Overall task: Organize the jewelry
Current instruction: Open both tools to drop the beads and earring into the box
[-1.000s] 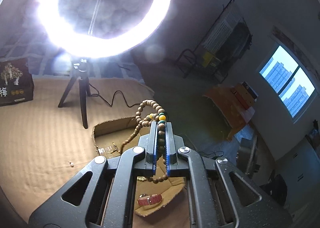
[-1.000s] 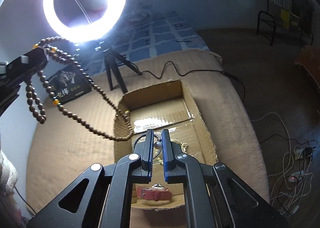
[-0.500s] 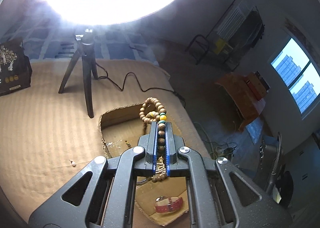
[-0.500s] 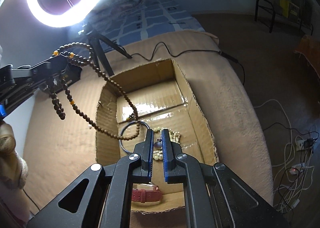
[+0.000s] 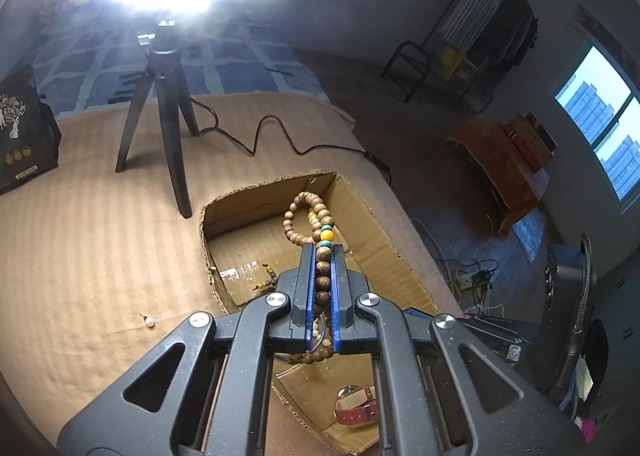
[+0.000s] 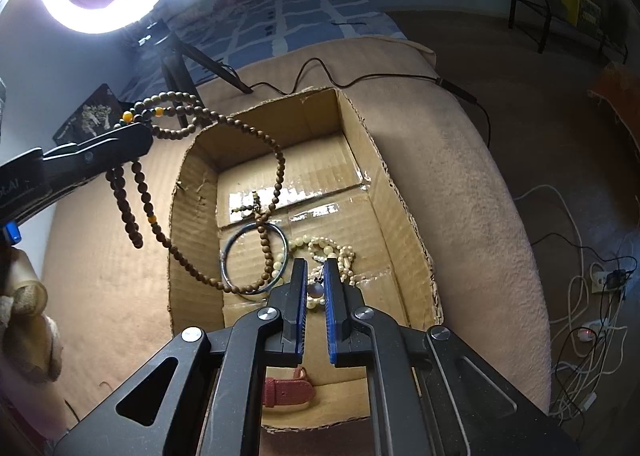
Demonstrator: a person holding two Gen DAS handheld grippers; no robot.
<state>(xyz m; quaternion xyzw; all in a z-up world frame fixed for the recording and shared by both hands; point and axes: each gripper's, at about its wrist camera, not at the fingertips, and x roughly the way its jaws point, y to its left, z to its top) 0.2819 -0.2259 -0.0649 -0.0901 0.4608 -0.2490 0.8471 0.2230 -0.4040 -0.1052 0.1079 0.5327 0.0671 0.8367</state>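
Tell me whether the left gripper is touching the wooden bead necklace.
Touching. The left wrist view shows the left gripper with its blue pads clamped on a run of the wooden bead necklace, no gap either side; the rest hangs over the cardboard box.

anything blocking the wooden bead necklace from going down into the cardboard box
Nothing visible blocks it. The left gripper grips the wooden bead necklace above the open-topped cardboard box, and its lower loop already hangs inside, over the metal bangle.
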